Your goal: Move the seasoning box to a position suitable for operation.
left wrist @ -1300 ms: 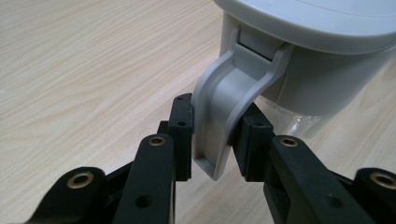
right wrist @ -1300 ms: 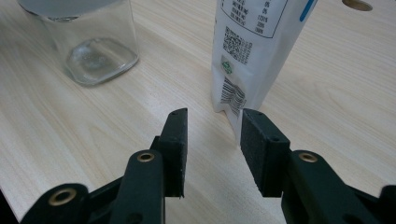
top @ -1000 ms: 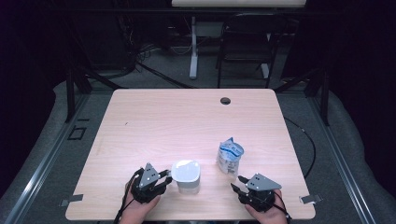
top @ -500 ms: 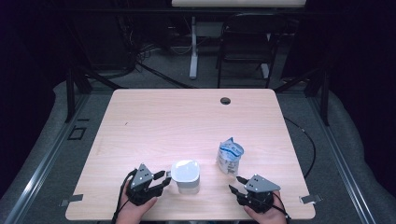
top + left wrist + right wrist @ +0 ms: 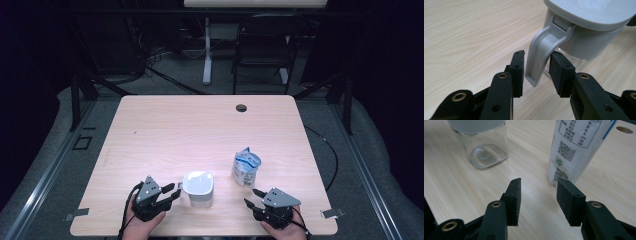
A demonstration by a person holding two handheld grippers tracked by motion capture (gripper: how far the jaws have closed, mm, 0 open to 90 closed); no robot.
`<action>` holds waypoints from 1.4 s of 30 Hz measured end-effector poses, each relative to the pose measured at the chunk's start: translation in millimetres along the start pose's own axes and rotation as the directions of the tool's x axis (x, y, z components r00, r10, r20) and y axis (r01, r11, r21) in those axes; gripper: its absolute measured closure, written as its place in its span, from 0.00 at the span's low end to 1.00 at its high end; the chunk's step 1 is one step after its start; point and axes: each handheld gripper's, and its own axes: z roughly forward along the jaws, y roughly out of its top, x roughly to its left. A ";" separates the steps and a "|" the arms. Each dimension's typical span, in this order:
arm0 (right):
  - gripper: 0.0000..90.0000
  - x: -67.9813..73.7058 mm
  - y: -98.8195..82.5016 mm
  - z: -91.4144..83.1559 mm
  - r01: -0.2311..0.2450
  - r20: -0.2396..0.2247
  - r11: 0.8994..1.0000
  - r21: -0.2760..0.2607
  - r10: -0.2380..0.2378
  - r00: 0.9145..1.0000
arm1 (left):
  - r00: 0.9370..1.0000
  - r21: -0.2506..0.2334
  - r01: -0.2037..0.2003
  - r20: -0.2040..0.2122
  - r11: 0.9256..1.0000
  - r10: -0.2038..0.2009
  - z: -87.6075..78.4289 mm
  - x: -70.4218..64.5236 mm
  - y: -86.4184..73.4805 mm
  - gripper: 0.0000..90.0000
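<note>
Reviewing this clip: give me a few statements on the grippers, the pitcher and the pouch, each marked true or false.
1. The pitcher's handle sits between the left gripper's jaws. True.
2. Those jaws are clamped tight on the handle. False: gaps show on both sides.
3. The right gripper holds the pouch. False: its jaws are open, short of it.
4. The pouch stands upright on the table. True.
5. The pitcher lies on its side. False: it stands upright.

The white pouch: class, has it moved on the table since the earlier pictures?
No. The white pouch stays the same way off the table's cable hole.
</note>
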 end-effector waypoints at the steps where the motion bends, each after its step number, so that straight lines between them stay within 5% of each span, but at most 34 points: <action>1: 0.61 0.1 0.1 -0.1 0.002 0.000 1.000 0.000 -0.002 1.000 | 1.000 0.001 0.004 0.006 1.000 -0.004 -1.0 0.2 0.3 0.73; 16: 0.63 -0.5 3.2 -1.3 -0.024 -0.009 1.000 0.016 0.024 1.000 | 0.996 -0.082 0.083 0.024 0.993 -0.081 -16.8 9.1 4.2 0.67; 26: 0.64 3.8 5.9 3.0 -0.017 -0.032 1.000 0.009 0.017 0.999 | 0.987 -0.063 0.159 0.000 0.985 -0.159 -13.7 25.2 1.9 0.56; 31: 0.65 6.7 8.0 5.9 -0.006 -0.049 1.000 0.012 0.006 0.999 | 0.995 -0.040 0.100 -0.022 0.994 -0.101 -14.3 25.1 0.3 0.64; 42: 0.70 7.5 12.7 7.9 -0.018 -0.061 1.000 0.011 0.018 0.998 | 0.995 -0.037 0.100 -0.028 0.994 -0.101 -11.9 25.8 5.9 0.64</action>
